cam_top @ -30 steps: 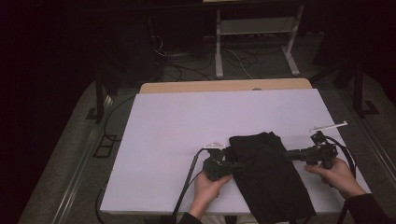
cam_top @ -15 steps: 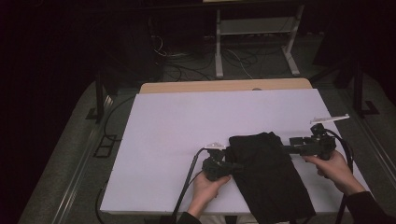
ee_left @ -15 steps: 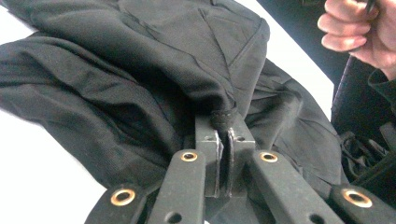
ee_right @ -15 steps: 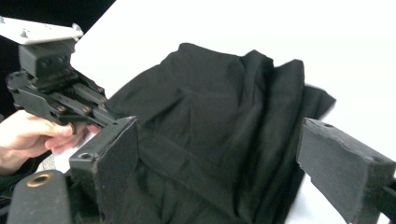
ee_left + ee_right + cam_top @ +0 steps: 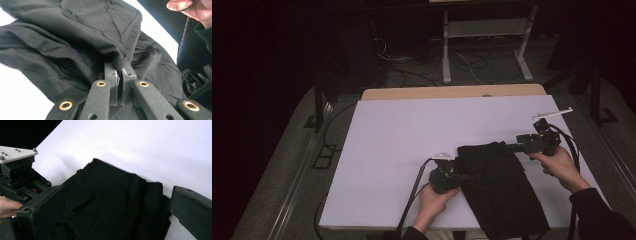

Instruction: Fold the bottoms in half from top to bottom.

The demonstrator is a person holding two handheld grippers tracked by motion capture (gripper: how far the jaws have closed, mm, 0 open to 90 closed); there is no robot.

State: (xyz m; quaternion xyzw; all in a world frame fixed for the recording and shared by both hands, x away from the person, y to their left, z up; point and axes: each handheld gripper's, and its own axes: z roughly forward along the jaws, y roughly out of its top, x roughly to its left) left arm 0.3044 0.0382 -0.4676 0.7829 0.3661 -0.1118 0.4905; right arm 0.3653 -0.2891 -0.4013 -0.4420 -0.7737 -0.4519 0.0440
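Dark floor and cables surrounded the white bench [image 5: 392, 150], where a black garment [image 5: 499, 185] lay folded at the near right. Its left edge was clenched in the left hand-held gripper [image 5: 464, 176]; the right hand-held gripper [image 5: 512, 148], at the far right corner, had just been opening, jaws released and empty. Folding seemed underway; next, a fresh hold on the right edge seemed called for.

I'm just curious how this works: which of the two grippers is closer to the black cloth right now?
Left. The left gripper is shut on a fold of the black cloth, touching it. The right gripper, jaws just opened, sits at the cloth's far right corner, not gripping it.
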